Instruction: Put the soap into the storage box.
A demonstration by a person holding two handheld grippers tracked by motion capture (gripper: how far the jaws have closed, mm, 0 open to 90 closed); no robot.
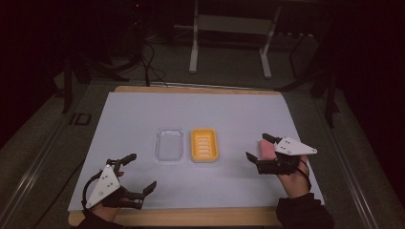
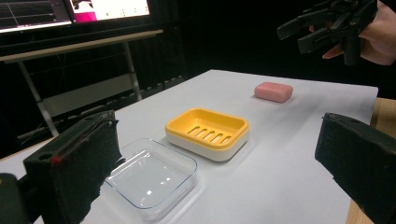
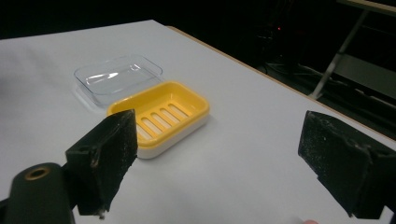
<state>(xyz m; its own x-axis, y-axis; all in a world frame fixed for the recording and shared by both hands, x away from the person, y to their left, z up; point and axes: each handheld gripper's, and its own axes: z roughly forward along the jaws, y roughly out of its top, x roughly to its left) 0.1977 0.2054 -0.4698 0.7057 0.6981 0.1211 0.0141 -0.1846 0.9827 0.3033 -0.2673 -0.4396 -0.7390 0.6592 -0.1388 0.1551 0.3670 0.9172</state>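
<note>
White sheeting (image 1: 143, 119) is spread over a wooden table (image 1: 191, 217), and the room behind it is seen to be dark, with a metal stand (image 1: 229, 28) on the floor beyond the far edge. Near the middle of the sheet a clear dish (image 1: 169, 143) and a yellow soap tray (image 1: 204, 145) are set just beside each other, the dish to the left in the high view. A pink soap bar (image 2: 273, 91) is laid flat on the sheet to the right of the tray, apart from it.

The right gripper (image 1: 260, 148) is held above the soap bar in the high view; its jaws are spread wide and nothing is pinched between them. In the left gripper view it is seen raised clear of the bar, which is not touched. In the right gripper view the tray and dish are framed between the two black jaws.

The left gripper (image 1: 141, 171) is held near the front left of the sheet, well apart from the dish, with its jaws spread and nothing between them.
</note>
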